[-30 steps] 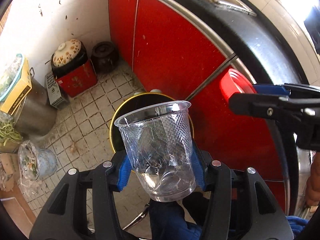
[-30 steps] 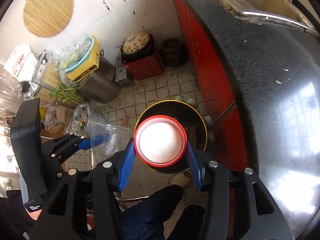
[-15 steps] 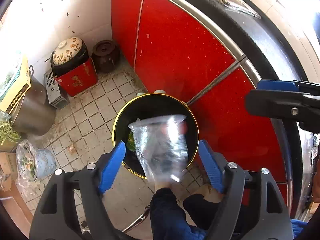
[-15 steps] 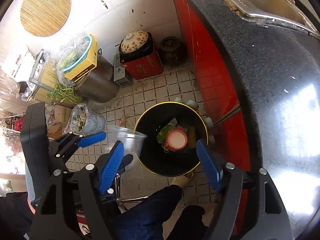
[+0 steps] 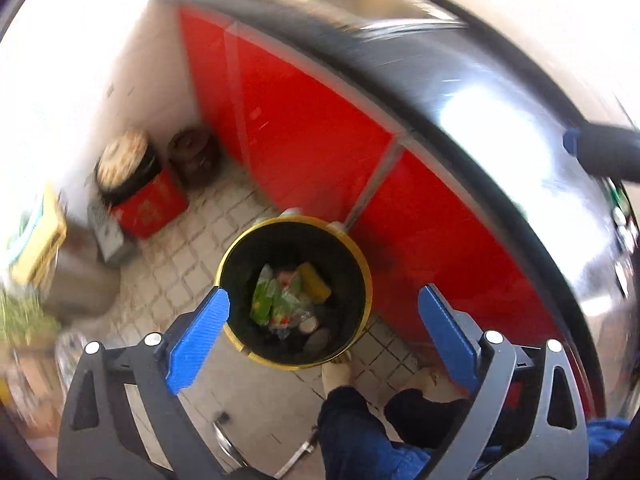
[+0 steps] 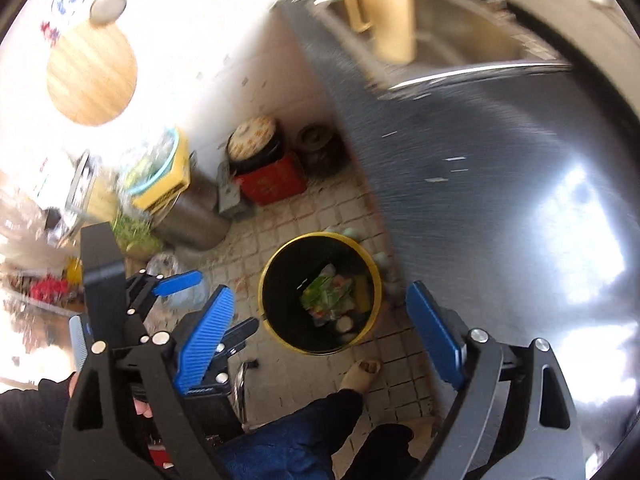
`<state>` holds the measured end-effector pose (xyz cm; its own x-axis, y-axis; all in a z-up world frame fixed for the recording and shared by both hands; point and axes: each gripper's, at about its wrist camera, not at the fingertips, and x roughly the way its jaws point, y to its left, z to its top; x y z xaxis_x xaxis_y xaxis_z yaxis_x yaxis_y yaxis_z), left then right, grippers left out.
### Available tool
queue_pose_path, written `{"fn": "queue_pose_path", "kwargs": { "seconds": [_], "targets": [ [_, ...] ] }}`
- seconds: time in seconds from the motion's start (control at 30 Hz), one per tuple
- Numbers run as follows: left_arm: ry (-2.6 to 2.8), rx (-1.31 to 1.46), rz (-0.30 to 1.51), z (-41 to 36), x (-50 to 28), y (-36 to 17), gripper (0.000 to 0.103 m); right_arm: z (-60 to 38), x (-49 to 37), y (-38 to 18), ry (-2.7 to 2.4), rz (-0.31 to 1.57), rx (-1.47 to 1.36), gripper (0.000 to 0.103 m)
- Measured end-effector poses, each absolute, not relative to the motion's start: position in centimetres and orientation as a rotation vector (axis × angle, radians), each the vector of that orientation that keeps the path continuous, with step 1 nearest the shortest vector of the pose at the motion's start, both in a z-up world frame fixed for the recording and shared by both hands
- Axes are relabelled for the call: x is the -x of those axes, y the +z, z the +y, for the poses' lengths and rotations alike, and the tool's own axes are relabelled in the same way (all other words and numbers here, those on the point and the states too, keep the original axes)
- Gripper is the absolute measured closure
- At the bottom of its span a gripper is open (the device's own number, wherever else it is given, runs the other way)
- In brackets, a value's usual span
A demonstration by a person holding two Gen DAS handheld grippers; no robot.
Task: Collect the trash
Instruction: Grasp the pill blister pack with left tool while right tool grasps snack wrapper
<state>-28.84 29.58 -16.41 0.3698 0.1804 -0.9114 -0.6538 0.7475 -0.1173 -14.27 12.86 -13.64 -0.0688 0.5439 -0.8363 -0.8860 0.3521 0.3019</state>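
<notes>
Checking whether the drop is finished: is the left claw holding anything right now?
No. The left claw is wide open with nothing between its blue pads, only the trash bin below.

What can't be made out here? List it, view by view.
- Left wrist: whether the clear cup is in the bin; the trash is small and blurred.
- Left wrist: right gripper cut off by the edge, jaws unseen.
- Right wrist: items at the left edge, smeared by motion blur.
- Right wrist: bin floor, dark under the trash.
</notes>
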Motion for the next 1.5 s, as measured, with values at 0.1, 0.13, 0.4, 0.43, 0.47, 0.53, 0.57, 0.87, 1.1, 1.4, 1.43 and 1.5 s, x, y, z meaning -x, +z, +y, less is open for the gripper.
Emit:
{"fn": "queue_pose_path", "kwargs": {
  "seconds": [0.1, 0.13, 0.4, 0.43, 0.47, 0.53, 0.57, 0.87, 1.1, 1.4, 1.43, 1.5],
  "targets": [
    [0.459, 0.417, 1.045, 26.5, 25.2, -14.1, 0.009, 7.6, 11.1, -12.1, 1.121, 1.063, 0.327, 0.013],
    [0.408, 0.387, 1.04, 25.2, 23.5, -13.4, 0.009, 5.6, 9.9, -11.7, 1.077, 1.056, 0.302, 0.013],
    [-0.029, 0.101, 0.992, 11.8, 10.4, -9.1, 0.009, -12.7, 2.3, -10.2, 0.673, 1.008, 0.086, 0.013],
    [-0.09, 0.059, 0.99, 9.4, 8.7, -8.7, 0.009, -15.3, 1.7, -10.2, 0.624, 1.004, 0.058, 0.013],
    [-0.127, 0.033, 0.988, 7.8, 7.6, -8.5, 0.009, -17.0, 1.3, -10.3, 0.591, 1.003, 0.043, 0.013],
    [-0.216, -0.015, 0.973, 4.1, 5.6, -7.8, 0.009, -21.6, 0.7, -10.8, 0.495, 1.002, 0.01, 0.013],
    [-0.252, -0.043, 0.964, 2.3, 4.9, -7.5, 0.009, -23.1, 0.3, -11.0, 0.468, 1.003, -0.005, 0.013],
    [-0.457, -0.221, 0.971, -7.2, 0.6, -8.8, 0.009, -35.6, -0.2, -13.5, 0.277, 1.041, -0.144, 0.013],
    [-0.49, -0.274, 1.002, -9.6, -3.6, -11.2, 0.009, -38.4, -1.7, -15.9, 0.26, 1.078, -0.193, 0.013],
    [-0.513, -0.29, 1.068, -10.3, -7.0, -14.3, 0.02, -37.3, -8.7, -20.3, 0.259, 1.147, -0.172, 0.013],
    [-0.517, -0.293, 1.077, -10.4, -7.1, -14.7, 0.023, -37.1, -9.5, -20.7, 0.262, 1.154, -0.174, 0.013],
    [-0.526, -0.304, 1.099, -10.8, -7.3, -15.5, 0.038, -36.4, -11.7, -21.8, 0.273, 1.175, -0.182, 0.013]
  ]
}}
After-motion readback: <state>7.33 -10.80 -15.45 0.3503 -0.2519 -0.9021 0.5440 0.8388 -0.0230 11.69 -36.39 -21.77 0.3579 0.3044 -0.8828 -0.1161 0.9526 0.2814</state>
